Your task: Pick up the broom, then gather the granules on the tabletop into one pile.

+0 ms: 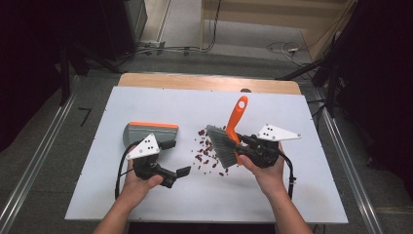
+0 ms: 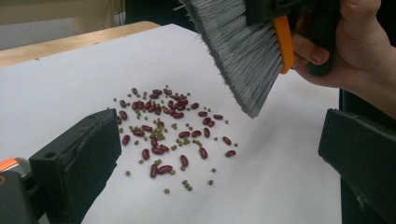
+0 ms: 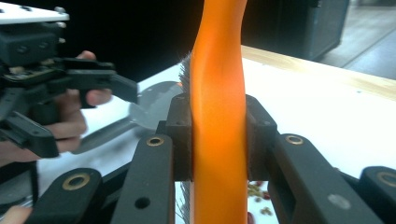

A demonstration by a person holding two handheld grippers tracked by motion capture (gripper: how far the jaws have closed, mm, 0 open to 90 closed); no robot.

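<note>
right gripper (image 1: 242,142) clamping brush (image 1: 229,136), left gripper (image 1: 176,157) agape

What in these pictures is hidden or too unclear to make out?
- High view: dustpan partly covered by the left claw's grey plate.
- High view: green beans too small; only red beans show.
- Right claw view: brush handle cut off at top, bristles hidden behind it.

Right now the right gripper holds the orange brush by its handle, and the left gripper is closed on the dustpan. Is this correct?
One thing is wrong: the left gripper is open and holds nothing, as the left gripper view shows. The dustpan lies on the table beside it in the high view. The right gripper does clamp the brush by its handle.
</note>
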